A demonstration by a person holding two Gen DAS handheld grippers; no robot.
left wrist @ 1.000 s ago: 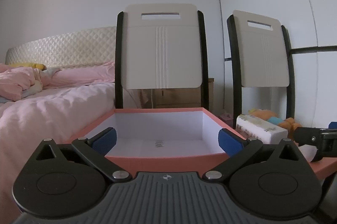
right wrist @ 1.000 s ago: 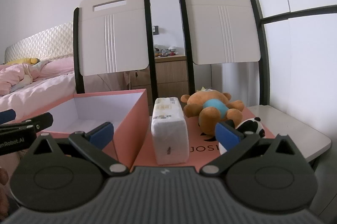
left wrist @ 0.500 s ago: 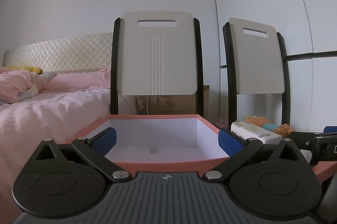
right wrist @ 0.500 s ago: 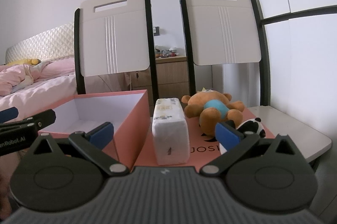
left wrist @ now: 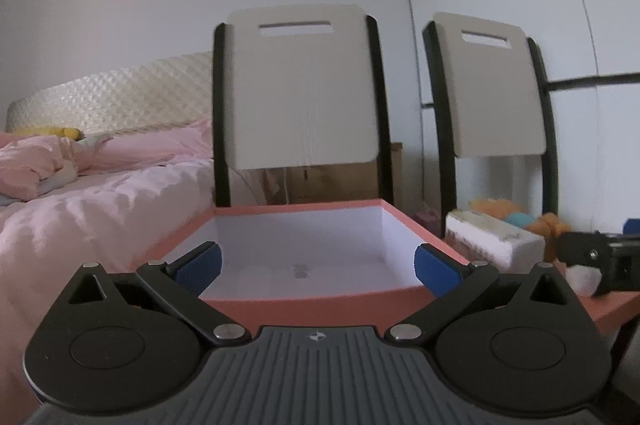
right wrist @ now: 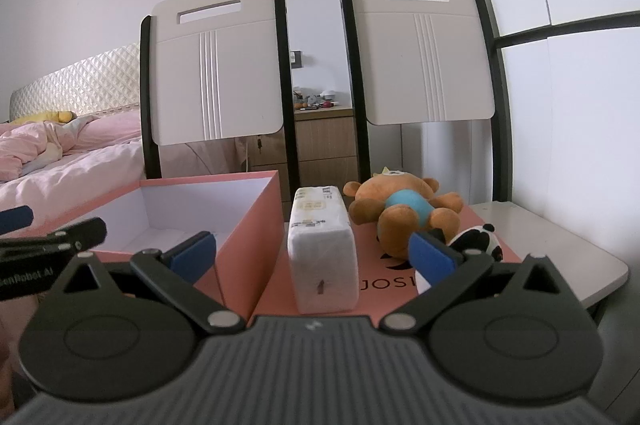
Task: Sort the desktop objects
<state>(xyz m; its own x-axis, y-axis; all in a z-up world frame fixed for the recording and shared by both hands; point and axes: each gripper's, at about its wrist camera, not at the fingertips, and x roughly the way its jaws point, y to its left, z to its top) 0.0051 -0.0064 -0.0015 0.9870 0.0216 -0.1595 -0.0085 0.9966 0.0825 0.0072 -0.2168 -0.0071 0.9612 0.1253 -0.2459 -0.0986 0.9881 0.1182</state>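
Note:
An open pink box (left wrist: 320,305) with a white inside lies right in front of my left gripper (left wrist: 317,267), which is open and holds nothing. In the right wrist view the same box (right wrist: 256,225) stands at the left. Beside it lies a white wrapped tissue pack (right wrist: 324,245), then an orange plush bear (right wrist: 404,215) and a small panda plush (right wrist: 478,241), all on a flat pink lid (right wrist: 380,283). My right gripper (right wrist: 315,253) is open, its fingers on either side of the tissue pack's near end without touching it.
Two white chair backs (right wrist: 216,65) (right wrist: 424,53) with black frames stand behind the box and toys. A bed with pink bedding (left wrist: 80,209) lies to the left. A wooden nightstand (right wrist: 324,137) stands between the chairs. The lid rests on a pale tabletop (right wrist: 560,241).
The left gripper has shifted a little and its view is now blurred by motion. The right gripper has hardly moved. Both stay open.

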